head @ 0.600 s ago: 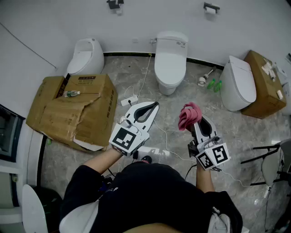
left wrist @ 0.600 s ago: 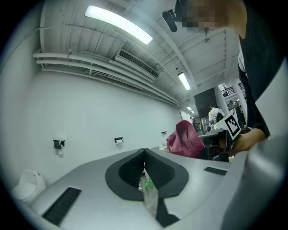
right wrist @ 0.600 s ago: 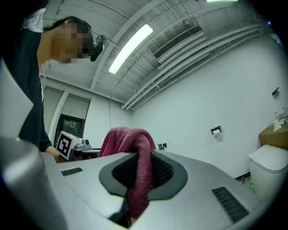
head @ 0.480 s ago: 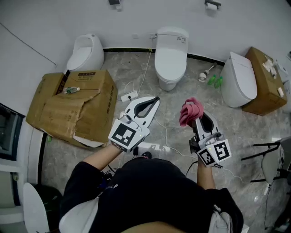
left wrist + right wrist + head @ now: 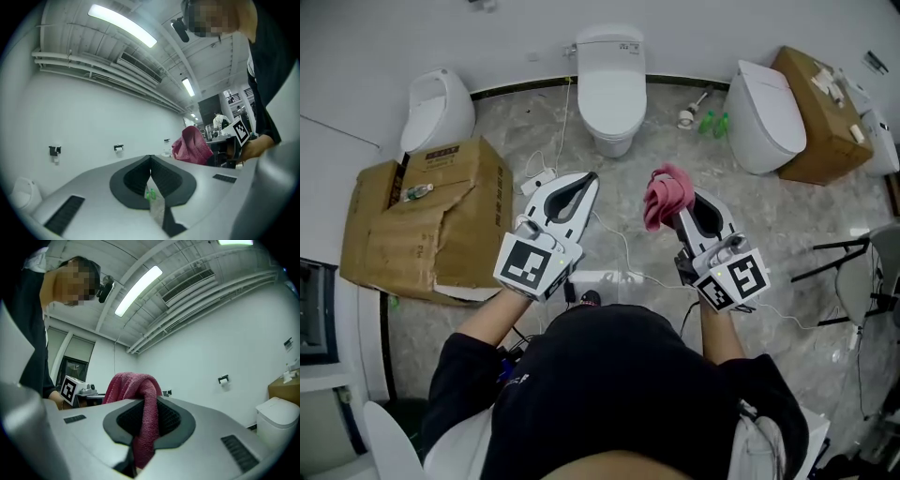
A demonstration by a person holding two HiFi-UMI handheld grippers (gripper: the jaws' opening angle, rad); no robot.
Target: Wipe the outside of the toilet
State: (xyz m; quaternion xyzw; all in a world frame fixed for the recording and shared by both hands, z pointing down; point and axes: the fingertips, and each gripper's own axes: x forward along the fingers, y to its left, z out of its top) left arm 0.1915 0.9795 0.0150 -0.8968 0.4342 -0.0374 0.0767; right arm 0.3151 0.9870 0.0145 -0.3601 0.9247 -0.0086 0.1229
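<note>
Toilet (image 5: 611, 89) is shifting left, ahead of both grippers; right gripper (image 5: 682, 211) is clamping soft, limp cloth (image 5: 664, 192) mid-bunch; left gripper (image 5: 586, 183) is hanging closed, empty.

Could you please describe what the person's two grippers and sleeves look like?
The left gripper and right gripper are white tapering shells with black ribbed jaw pads; each carries a cube with black-and-white square markers. The person wears a black short-sleeved top.

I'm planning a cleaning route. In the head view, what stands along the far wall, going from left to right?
Rounded white toilet → middle toilet → green bottles → right toilet → cardboard box.
</note>
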